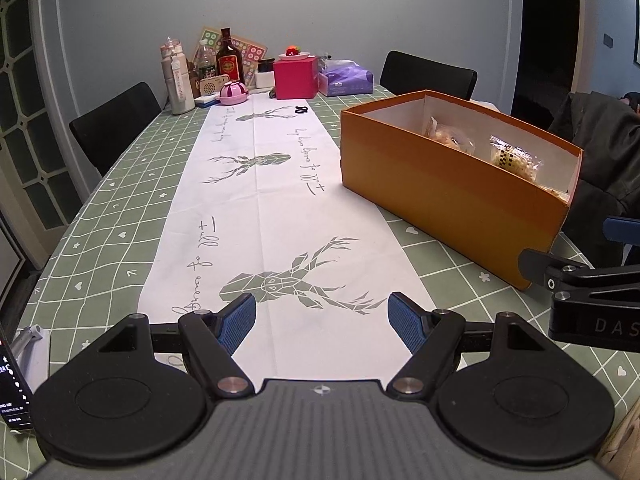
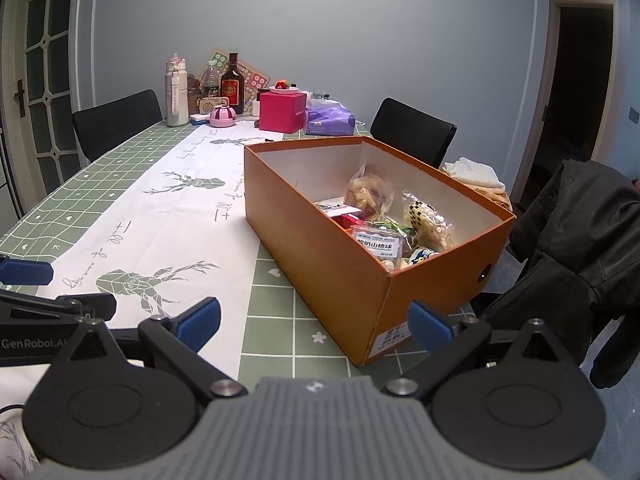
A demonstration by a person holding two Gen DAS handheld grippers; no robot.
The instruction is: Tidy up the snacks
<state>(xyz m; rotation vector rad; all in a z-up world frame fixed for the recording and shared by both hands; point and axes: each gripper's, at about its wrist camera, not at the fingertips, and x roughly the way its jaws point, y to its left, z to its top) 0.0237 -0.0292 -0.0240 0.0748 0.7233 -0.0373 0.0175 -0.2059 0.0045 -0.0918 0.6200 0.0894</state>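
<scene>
Two handheld grippers hover low over a long desk covered in a green checked cloth with a white runner printed with grey deer heads. The left gripper has its blue-padded fingers spread apart with nothing between them, only the runner beneath. The right gripper is likewise spread wide and empty, its right finger just in front of the near corner of an orange cardboard box; whether it touches the box cannot be told.

The box sits open on the right side of the desk, partly on the runner and partly on the green cloth. Inside it lie the snacks: two clear bags of pale pieces standing against the far wall, a flat labelled pack in front of them, and a few smaller wrapped items below, all gathered toward the box's near end.

At the far end of the desk stand a white bottle, a dark bottle with a red label, a pink cube-shaped box, a pink lidded pot and a purple tissue pack. Black chairs flank the desk, and a dark jacket hangs at the right.
</scene>
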